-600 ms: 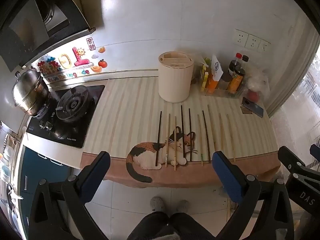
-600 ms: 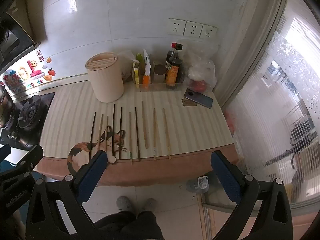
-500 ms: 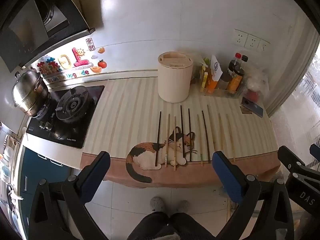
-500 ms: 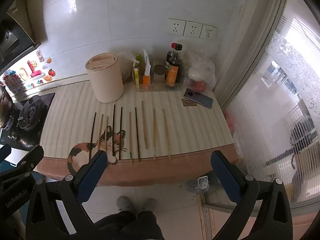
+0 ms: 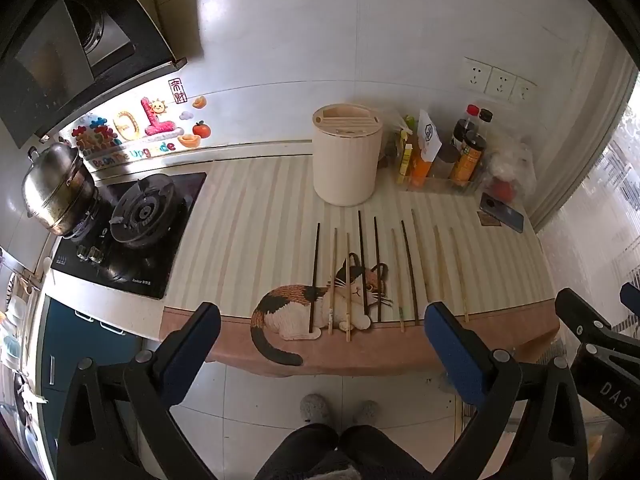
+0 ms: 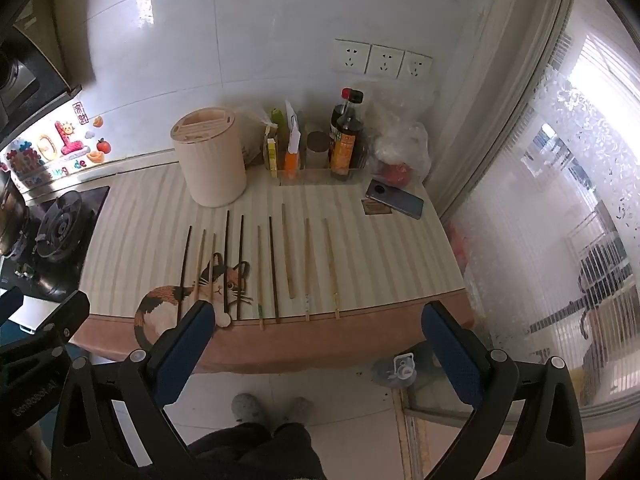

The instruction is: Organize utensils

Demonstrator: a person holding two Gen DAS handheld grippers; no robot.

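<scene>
Nothing looks sorted yet: ten or so chopsticks [image 5: 408, 272] lie side by side near the counter's edge, the cream utensil holder [image 5: 346, 156] beyond them. Left gripper [image 5: 320, 344] and right gripper [image 6: 316, 340] hover wide open, empty.

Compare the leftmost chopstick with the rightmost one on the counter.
The leftmost chopstick is dark, nearly black; the rightmost chopstick is pale bamboo. The leftmost chopstick's near end lies across the cat picture; the rightmost chopstick lies wholly on striped counter. Both lie flat, roughly parallel, pointing toward the wall, untouched by either tongs.
</scene>
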